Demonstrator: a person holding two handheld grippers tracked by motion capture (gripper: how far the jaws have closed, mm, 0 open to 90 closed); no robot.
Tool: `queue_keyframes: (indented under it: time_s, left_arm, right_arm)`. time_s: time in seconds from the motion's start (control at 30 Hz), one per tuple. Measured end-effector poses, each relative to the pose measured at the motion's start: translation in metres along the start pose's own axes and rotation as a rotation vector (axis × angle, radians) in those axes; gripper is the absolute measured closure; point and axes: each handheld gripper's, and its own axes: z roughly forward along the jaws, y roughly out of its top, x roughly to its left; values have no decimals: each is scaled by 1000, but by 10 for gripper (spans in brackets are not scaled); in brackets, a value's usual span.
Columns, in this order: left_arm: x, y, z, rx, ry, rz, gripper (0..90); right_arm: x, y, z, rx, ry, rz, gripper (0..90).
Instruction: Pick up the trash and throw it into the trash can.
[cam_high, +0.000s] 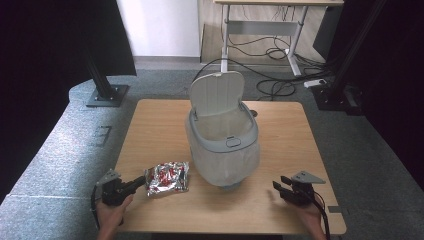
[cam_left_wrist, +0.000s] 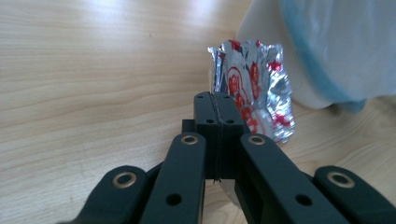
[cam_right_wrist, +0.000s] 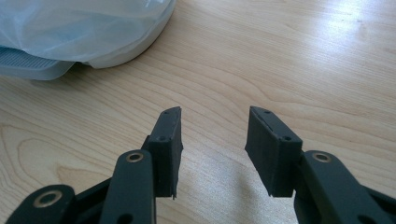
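Note:
A crumpled silver and red foil wrapper lies on the wooden table, front left of the bin. My left gripper is at the wrapper's left edge, its jaws pressed together on that edge. In the left gripper view the wrapper rises just beyond the closed fingertips. A grey bin with a white bag liner stands mid-table, its lid tipped up and open. My right gripper rests near the table's front right, open with nothing between its fingers. The bag-covered bin base is at the upper left of the right gripper view.
Bare wood spreads around the bin on both sides and behind it. Beyond the table are grey carpet, a black stand base at back left, and a desk frame with cables on the floor.

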Motion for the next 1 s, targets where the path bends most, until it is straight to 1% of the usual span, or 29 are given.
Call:
queue_keyframes:
  time_s: [0.07, 0.13, 0.33, 0.4, 0.6, 0.67, 0.77, 0.93, 1.0]
  left_arm:
    - [2, 0, -4, -14, -5, -15, 900]
    - [4, 1, -7, -24, -10, -20, 900]
    - [4, 4, -14, -52, -14, -18, 900]
    - [4, 5, -15, -54, -15, -17, 900]
    - [0, 12, -22, -79, -19, -1, 900]
    - [-2, 17, -30, -88, -28, 9, 900]
    - [-4, 21, -35, -100, -25, 24, 900]
    - [-5, 27, -40, -102, -22, 42, 900]
    - [-7, 33, -42, -110, -24, 49, 900]
  right_arm:
    - [0, 0, 0, 1, 0, -1, 548]
    - [0, 0, 0, 1, 0, -1, 548]
    - [-1, 0, 0, 2, 0, 0, 548]
    - [-1, 0, 0, 3, 0, 0, 547]
    - [-2, -1, 0, 4, -1, 1, 547]
    - [-2, -1, 0, 4, -3, 2, 548]
    - [-3, -1, 1, 5, -1, 2, 548]
    - [-3, -1, 1, 6, 1, 5, 547]
    - [-4, -1, 0, 3, -1, 11, 547]
